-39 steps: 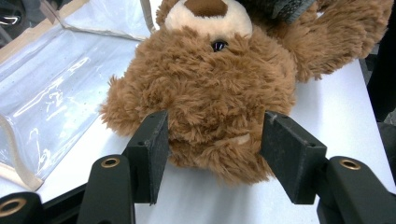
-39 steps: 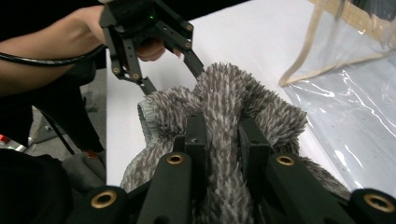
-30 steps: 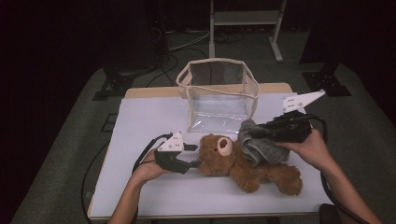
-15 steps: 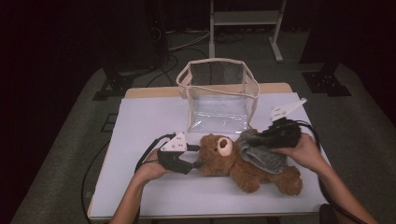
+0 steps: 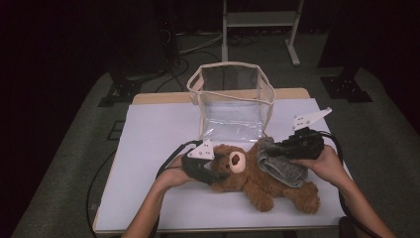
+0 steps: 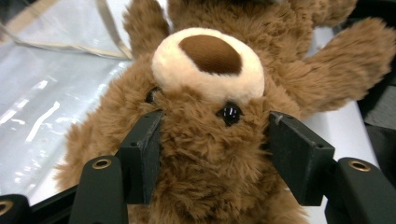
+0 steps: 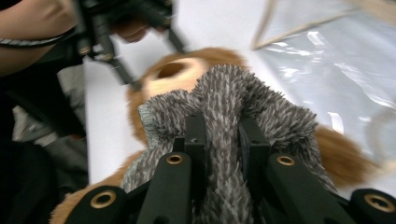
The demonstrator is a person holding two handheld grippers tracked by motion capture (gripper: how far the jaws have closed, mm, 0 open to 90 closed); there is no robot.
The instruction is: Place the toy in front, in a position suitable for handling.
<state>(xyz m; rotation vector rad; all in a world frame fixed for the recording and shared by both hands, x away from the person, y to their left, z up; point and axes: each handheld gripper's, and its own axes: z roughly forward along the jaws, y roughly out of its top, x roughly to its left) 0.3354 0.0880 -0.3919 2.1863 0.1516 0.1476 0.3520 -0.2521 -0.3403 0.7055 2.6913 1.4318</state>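
A brown teddy bear [image 5: 257, 179] lies on its back on the white table [image 5: 158, 129], head toward the left. My left gripper [image 5: 218, 171] has its jaws on either side of the bear's head [image 6: 210, 70]. They have just been opening, and the fur still touches both pads [image 6: 144, 149]. My right gripper [image 5: 270, 148] is shut on a grey fuzzy cloth [image 5: 282, 166], bunched between its jaws [image 7: 219, 135] and draped over the bear's body. The cloth [image 7: 224, 98] hides most of the bear's torso.
A clear plastic bag with a cream trim [image 5: 233, 99] stands open-topped just behind the bear, mid-table. Its transparent wall [image 6: 46, 93] is close to the bear's head. Cables trail from both grippers. Dark floor and a metal stand [image 5: 257, 20] lie beyond the table.
My right gripper has come down with the grey cloth onto the bear's body. My left gripper has slid a little to the right at the bear's head.
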